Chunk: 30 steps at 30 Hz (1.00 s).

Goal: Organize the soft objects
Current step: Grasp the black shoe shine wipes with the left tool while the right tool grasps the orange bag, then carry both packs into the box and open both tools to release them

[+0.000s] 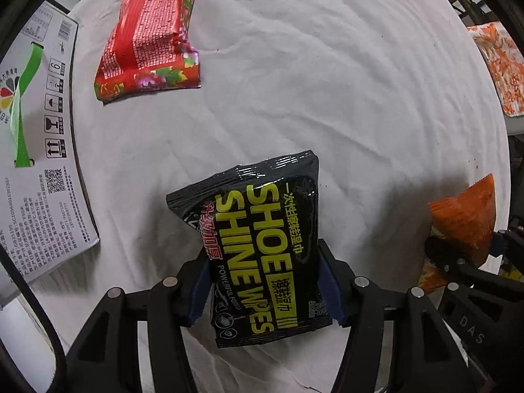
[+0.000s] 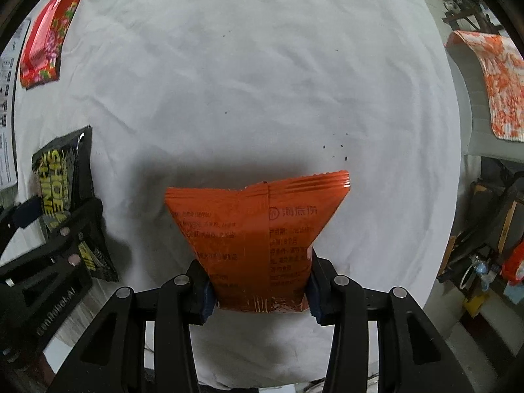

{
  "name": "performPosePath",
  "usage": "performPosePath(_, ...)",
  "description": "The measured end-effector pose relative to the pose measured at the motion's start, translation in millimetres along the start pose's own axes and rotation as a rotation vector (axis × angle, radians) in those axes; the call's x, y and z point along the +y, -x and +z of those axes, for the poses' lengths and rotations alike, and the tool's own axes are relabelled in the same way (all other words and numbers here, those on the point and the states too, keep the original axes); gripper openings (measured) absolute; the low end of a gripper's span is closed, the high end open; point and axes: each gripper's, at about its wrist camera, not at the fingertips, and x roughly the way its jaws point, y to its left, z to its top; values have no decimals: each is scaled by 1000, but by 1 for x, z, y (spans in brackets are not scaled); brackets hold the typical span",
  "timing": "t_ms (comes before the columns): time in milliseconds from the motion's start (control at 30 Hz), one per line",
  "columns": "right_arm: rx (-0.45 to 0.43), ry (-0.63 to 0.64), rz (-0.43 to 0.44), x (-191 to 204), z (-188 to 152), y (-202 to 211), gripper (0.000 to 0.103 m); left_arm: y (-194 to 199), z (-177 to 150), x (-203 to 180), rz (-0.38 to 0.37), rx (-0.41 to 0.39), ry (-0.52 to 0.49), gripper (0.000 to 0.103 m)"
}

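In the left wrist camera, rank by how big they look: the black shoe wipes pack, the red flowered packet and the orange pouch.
1. black shoe wipes pack, though it is nearest the lens
2. red flowered packet, nearly as large
3. orange pouch, partly hidden by the right gripper

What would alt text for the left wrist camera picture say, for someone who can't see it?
The left gripper clamps a glossy black shoe-wipes packet with yellow lettering above a wrinkled white tablecloth. A red flowered foil packet lies further away on the cloth, a white printed cardboard box sits at the left, and an orange pouch shows at the right edge.
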Motion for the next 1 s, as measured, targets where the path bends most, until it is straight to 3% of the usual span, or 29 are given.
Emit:
performPosePath(233,0,-39,7,-8,-2,-13,52,4,8,2,-11,-9,-3,55)
performPosePath(533,-59,-42,-11,0,-12,7,46,30,-18,10,-23,-75,22,54)
performPosePath(800,-161,33,13,25,-31,70,45,115,-54,36,-73,-235,19,54)
performPosePath(1000,-246,137,95,81,-42,133,45,185,-82,102,-122,-336,102,54)
